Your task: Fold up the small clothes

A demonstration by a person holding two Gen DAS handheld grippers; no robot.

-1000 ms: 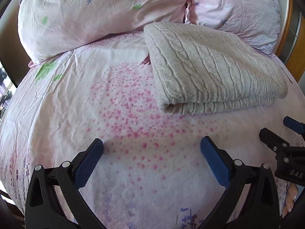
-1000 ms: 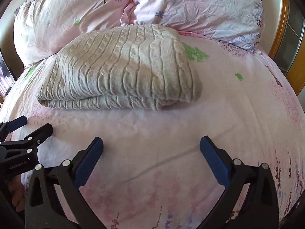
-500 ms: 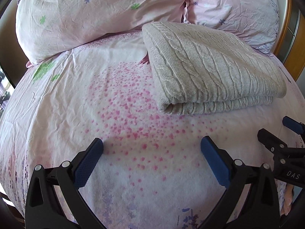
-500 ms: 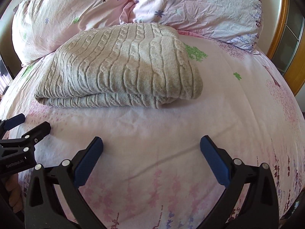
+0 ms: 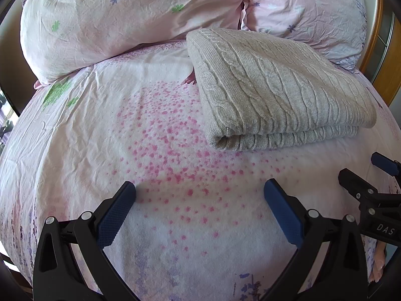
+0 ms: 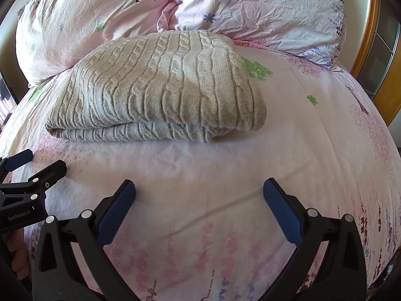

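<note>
A grey cable-knit sweater (image 5: 275,90) lies folded in a thick rectangle on the pink flowered bed sheet (image 5: 125,130), just in front of the pillows. It also shows in the right wrist view (image 6: 160,87). My left gripper (image 5: 200,193) is open and empty above the sheet, short of the sweater's near left corner. My right gripper (image 6: 199,192) is open and empty above the sheet (image 6: 313,150), short of the sweater's near edge. Each gripper shows at the edge of the other's view: the right gripper (image 5: 361,173), the left gripper (image 6: 37,163).
Two pink flowered pillows (image 5: 120,17) (image 5: 313,7) stand behind the sweater, also in the right wrist view (image 6: 82,17) (image 6: 263,7). A wooden bed frame (image 6: 376,57) runs along the right side.
Both grippers have drawn back slightly from the sweater and stay open. The sweater has not moved.
</note>
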